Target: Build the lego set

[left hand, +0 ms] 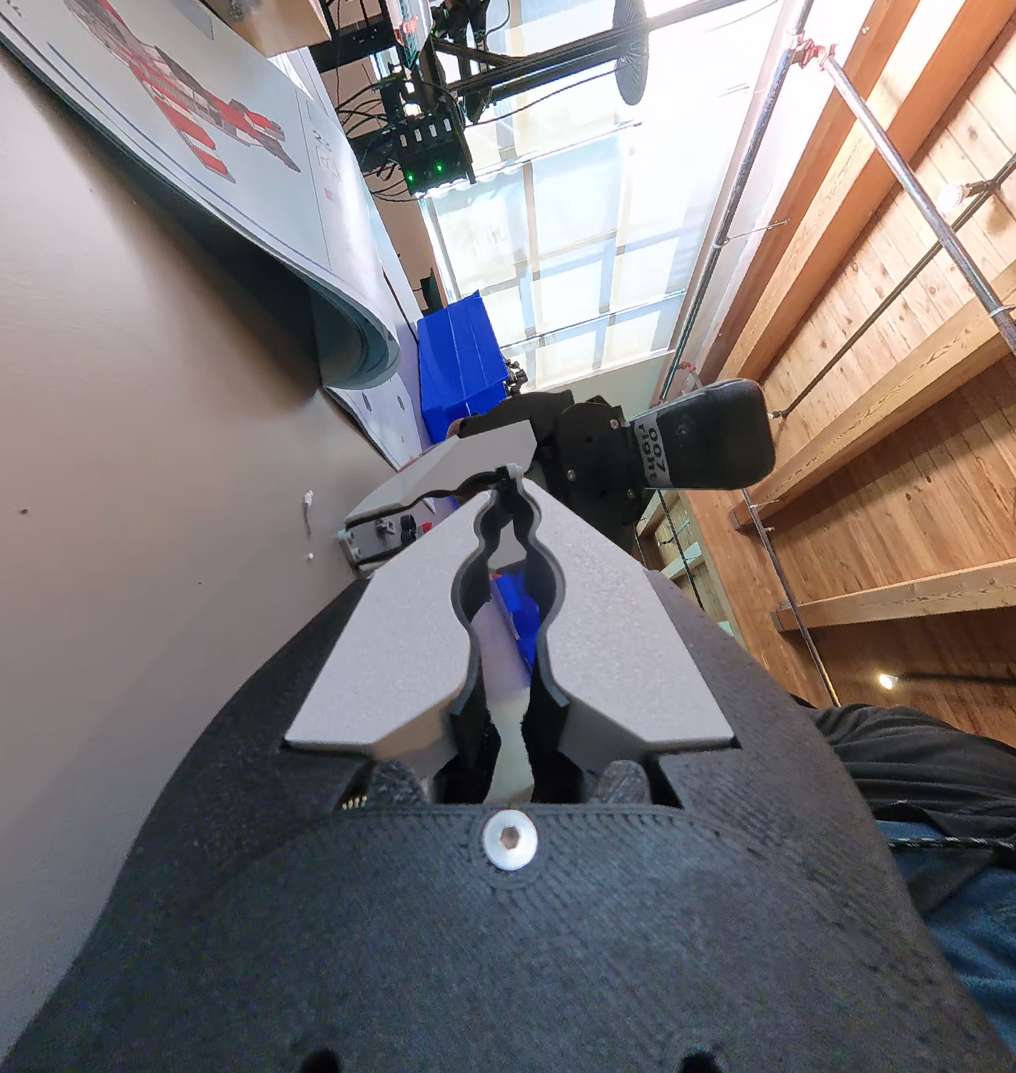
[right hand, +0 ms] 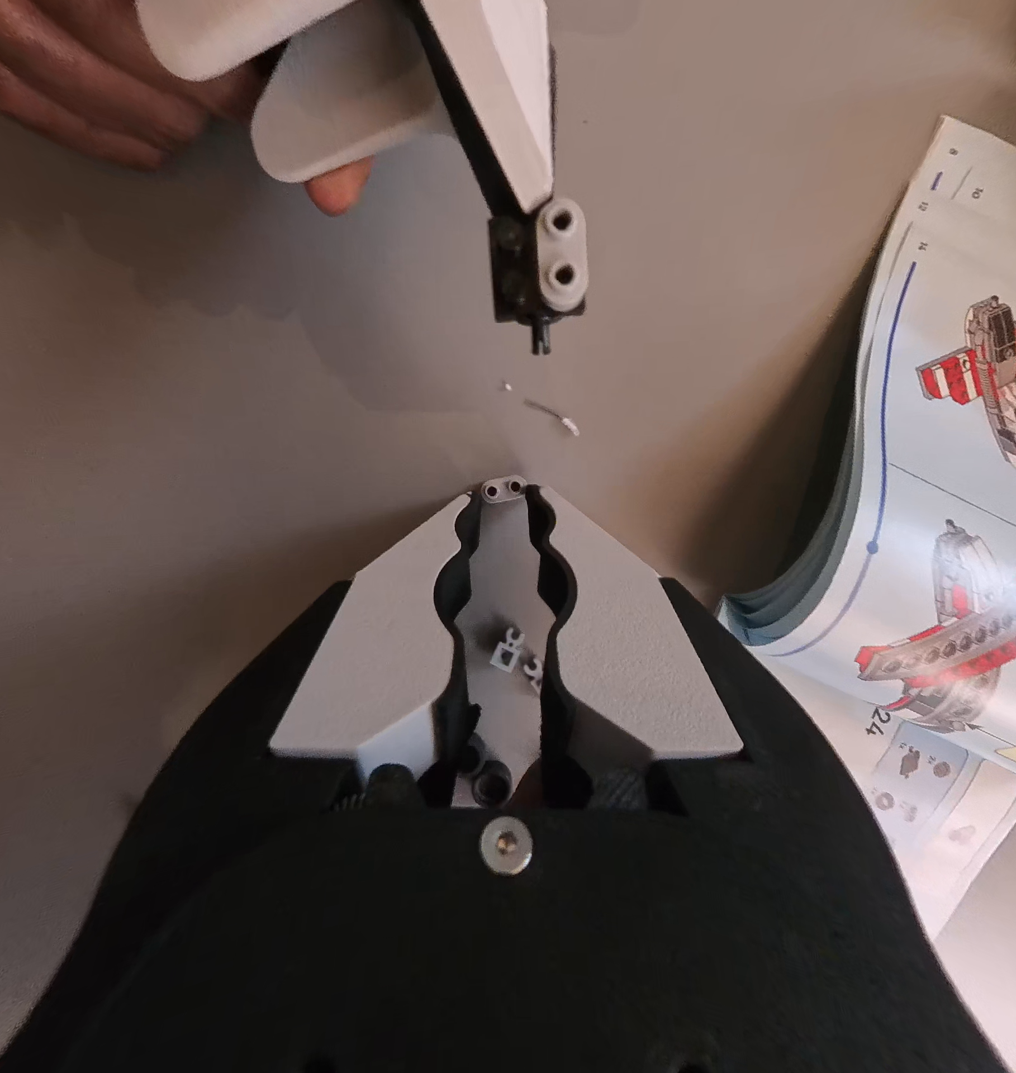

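In the right wrist view, nearest me, my right gripper [right hand: 504, 490] has its two fingers drawn together on one small grey two-hole lego piece [right hand: 503, 489], pinched at the tips in the centre of the frame. Through the gap between the fingers, lower down, I count two small grey clip pieces [right hand: 511, 653] lying on the tan table [right hand: 145, 464], and one black round piece [right hand: 491, 788] near the finger roots. Just past the fingertips, two tiny pale scraps [right hand: 552, 415] lie on the table. Farther, in the upper centre, the left gripper [right hand: 537, 264] comes in from the top, closed on a small assembly [right hand: 537, 273]: one black piece and one grey two-hole piece side by side, with a black pin poking toward me. The assembly and my held piece are apart. A hand [right hand: 87, 98] grips that tool at upper left. One open instruction booklet [right hand: 929, 551] fills the right edge.

In the left wrist view, the left gripper [left hand: 508, 482] has its fingers nearly together, clamped at the tips on the small assembly [left hand: 510, 477], which is hard to make out here. Just beyond it sits the right gripper [left hand: 378, 531]. One blue bin [left hand: 462, 366] stands farther back, with the booklet [left hand: 233, 191] curling at upper left.
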`<state>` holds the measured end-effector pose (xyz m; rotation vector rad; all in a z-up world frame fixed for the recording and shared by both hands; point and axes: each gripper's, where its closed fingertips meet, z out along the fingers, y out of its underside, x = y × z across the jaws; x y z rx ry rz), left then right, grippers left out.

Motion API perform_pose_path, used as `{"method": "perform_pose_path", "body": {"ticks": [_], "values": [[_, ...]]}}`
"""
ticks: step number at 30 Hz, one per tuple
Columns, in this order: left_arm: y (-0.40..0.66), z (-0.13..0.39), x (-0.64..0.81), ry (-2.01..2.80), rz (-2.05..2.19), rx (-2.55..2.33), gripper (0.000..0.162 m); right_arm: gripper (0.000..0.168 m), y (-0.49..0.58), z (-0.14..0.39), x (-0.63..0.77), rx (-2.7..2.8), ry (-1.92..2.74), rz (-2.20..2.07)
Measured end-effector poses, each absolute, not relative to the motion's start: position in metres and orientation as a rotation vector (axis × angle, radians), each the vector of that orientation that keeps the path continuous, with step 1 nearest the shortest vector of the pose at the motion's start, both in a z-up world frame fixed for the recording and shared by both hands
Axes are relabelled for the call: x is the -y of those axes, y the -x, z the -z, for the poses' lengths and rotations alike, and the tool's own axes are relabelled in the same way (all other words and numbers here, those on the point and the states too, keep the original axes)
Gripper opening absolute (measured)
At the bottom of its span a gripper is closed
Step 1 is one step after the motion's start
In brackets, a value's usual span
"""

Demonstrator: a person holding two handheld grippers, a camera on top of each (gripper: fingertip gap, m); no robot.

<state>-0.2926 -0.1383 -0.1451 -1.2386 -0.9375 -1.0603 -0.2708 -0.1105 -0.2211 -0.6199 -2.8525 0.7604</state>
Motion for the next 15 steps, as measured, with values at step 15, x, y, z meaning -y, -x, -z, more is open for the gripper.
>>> {"method": "perform_pose_path", "body": {"ticks": [15], "values": [[0.293,0.144,0.139,1.237,1.053,0.935,0.002,0.021,0.257,0.221,0.119,2.821,0.67,-0.715]]}}
